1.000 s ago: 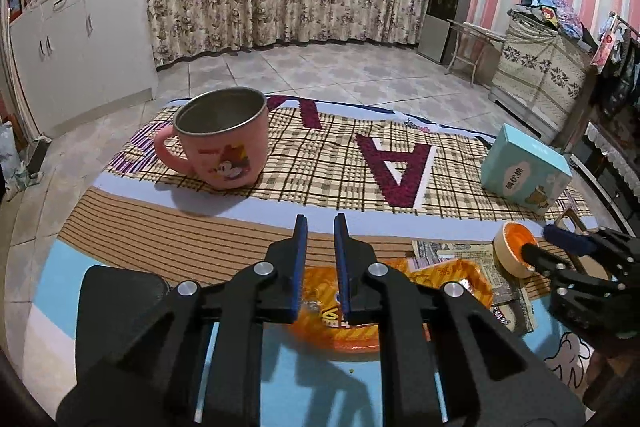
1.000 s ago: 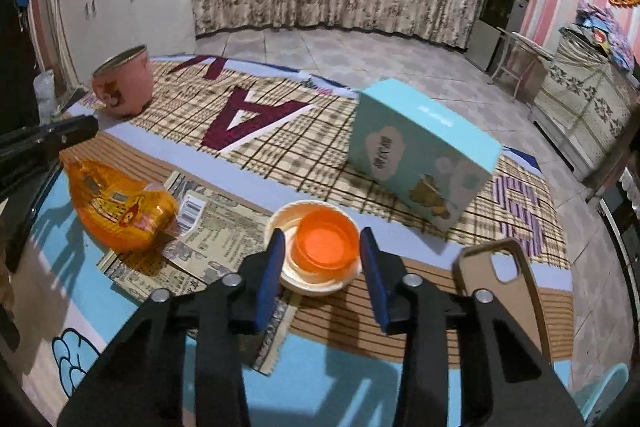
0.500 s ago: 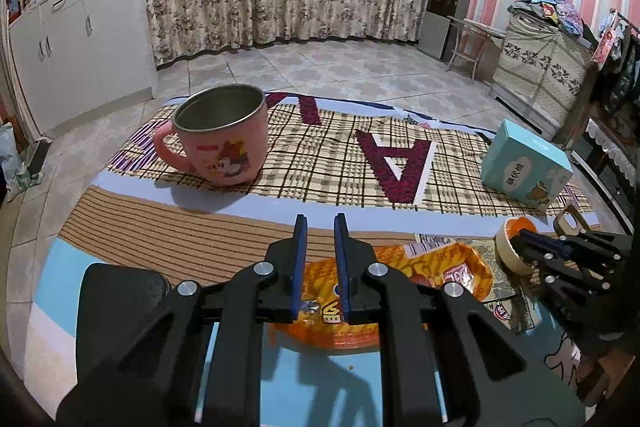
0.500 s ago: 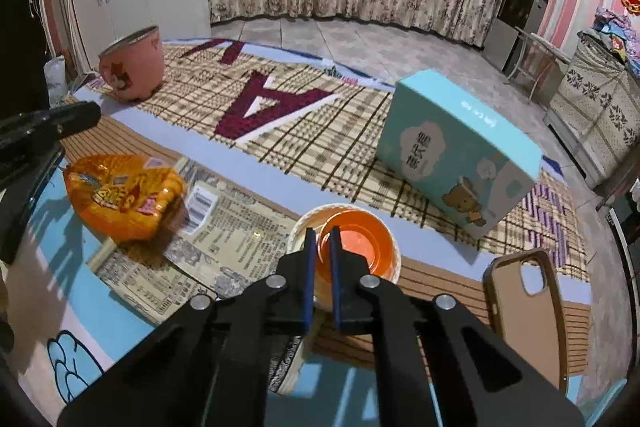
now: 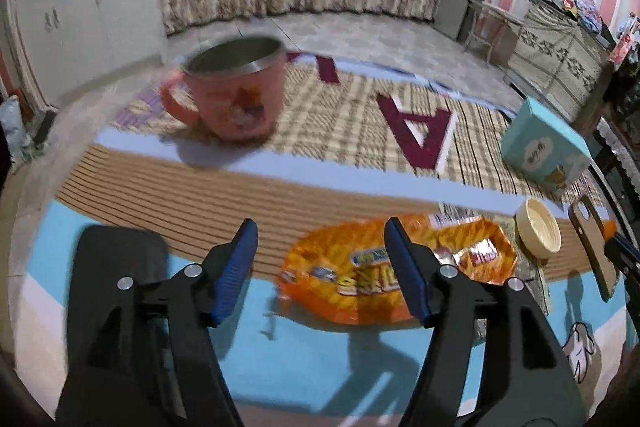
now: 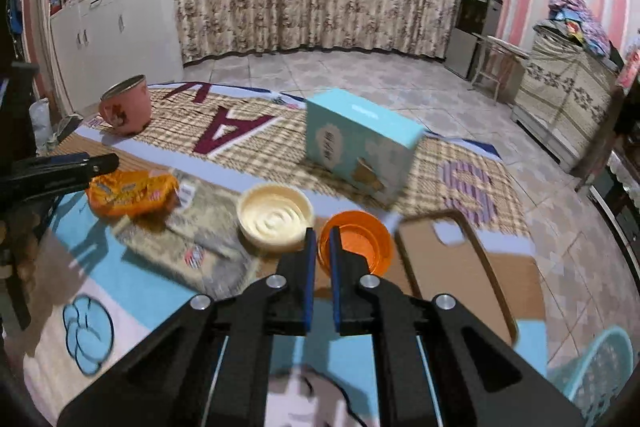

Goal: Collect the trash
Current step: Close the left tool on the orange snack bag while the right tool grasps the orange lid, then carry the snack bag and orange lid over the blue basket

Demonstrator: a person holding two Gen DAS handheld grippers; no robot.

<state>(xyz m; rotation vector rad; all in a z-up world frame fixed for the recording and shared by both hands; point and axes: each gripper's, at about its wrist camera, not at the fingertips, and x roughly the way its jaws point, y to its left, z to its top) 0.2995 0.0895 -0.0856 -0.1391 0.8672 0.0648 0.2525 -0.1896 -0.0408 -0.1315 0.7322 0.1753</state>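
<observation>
An orange snack wrapper (image 5: 396,267) lies on the mat; it also shows in the right wrist view (image 6: 132,191). My left gripper (image 5: 320,259) is open, empty, just left of and above the wrapper. My right gripper (image 6: 323,251) is shut on the rim of a small orange plastic cup (image 6: 360,247), lifted beside a cream cup (image 6: 276,217) that stays on the printed paper (image 6: 200,219). The cream cup also shows in the left wrist view (image 5: 538,231).
A pink mug (image 5: 236,95) stands at the back left of the mat. A teal box (image 6: 356,143) stands behind the cups. A brown phone case (image 6: 460,267) lies to the right. A turquoise basket (image 6: 600,367) sits below the table's right edge.
My left gripper opened and let go of the orange wrapper, which now lies on the mat. My right gripper lifted the orange cup out of the cream cup and moved it right.
</observation>
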